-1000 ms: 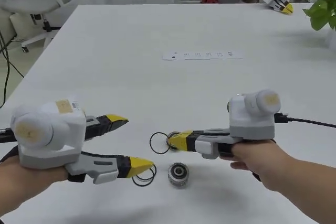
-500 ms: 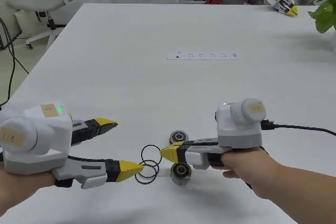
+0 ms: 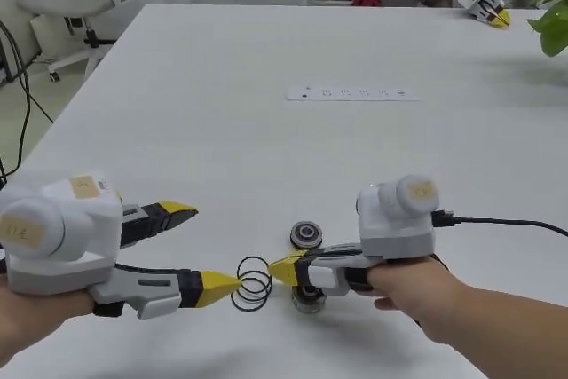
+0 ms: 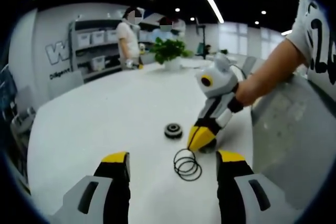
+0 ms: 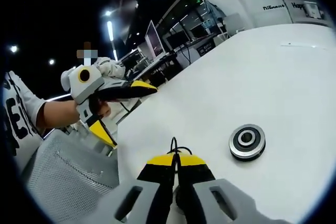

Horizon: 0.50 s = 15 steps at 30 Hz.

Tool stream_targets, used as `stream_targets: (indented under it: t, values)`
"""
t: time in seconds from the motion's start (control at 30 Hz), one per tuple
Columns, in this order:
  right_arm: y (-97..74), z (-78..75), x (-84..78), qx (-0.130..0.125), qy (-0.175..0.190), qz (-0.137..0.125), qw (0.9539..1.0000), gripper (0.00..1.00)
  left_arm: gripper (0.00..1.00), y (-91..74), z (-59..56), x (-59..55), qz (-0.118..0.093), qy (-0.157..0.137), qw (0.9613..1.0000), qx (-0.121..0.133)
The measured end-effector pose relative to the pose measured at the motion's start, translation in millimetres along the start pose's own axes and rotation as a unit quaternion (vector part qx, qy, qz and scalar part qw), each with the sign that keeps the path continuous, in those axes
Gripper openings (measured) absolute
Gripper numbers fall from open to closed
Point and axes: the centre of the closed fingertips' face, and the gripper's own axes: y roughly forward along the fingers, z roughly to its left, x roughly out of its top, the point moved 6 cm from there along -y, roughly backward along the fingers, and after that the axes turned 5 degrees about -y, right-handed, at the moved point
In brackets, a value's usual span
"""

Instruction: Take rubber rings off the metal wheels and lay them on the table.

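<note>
In the lower left of the head view the left gripper (image 3: 200, 248) hovers with its fingers spread wide. At lower centre the right gripper (image 3: 282, 268) has its fingers pressed together, nipping the edge of the rubber rings (image 3: 252, 281), which lie overlapped on the bench (image 3: 266, 130). One metal wheel (image 3: 306, 234) sits just above them in the frame, and a second wheel (image 3: 308, 301) lies beneath the right gripper.

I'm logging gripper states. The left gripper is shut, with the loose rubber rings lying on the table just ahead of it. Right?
Not quite: the left gripper is open, jaws wide apart in the left gripper view. The rubber rings do lie on the table just ahead of it.
</note>
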Motion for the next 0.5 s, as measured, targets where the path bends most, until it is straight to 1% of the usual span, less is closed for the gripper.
stream_targets:
  t: [0.2,0.33,0.5]
  values:
    - [-0.6,-4.6,0.0,-0.015,-0.003,-0.001,0.9999,0.00,0.68,1.6,0.3,-1.2,0.002,-0.003,1.0000,-0.002]
    - [0.4,-6.7,-0.9,-0.018,-0.002,0.000,0.9998,0.00,0.68,2.1,1.5,-0.4,0.002,-0.008,1.0000,-0.002]
    - [1.1,-7.3,-3.4,-0.023,-0.014,0.007,0.9996,0.00,0.68,2.9,1.1,-2.1,0.009,-0.007,0.9999,-0.005]
